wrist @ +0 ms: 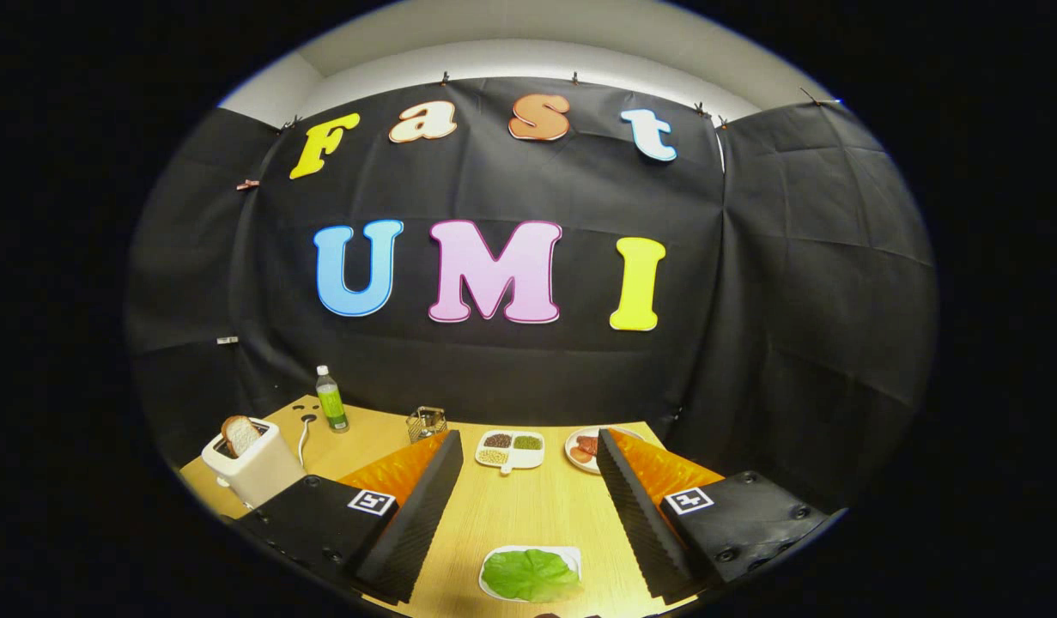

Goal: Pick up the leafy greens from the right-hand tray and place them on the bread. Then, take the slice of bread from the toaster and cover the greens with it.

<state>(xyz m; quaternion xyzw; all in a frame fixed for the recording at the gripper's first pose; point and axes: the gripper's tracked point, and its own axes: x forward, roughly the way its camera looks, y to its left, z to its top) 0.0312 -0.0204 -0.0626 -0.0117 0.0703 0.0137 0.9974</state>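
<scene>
- The task is judged to be at its start: the leafy greens (531,574) are seen lying on a white tray (571,558), between the fingers and close in, not yet lifted.
- The gripper (528,506) is held wide open, nothing being gripped; the inner faces of its fingers (425,506) are ribbed.
- The slice of bread (240,434) is seen upright in the slot of the white toaster (258,472), beyond the left finger, so the covering step is left.
- The greens appear as one broad, veined, glossy leaf.
- The bench (519,506) is of pale wood grain; a divided dish (511,450) of grains and a plate (584,448) stand further off.
</scene>
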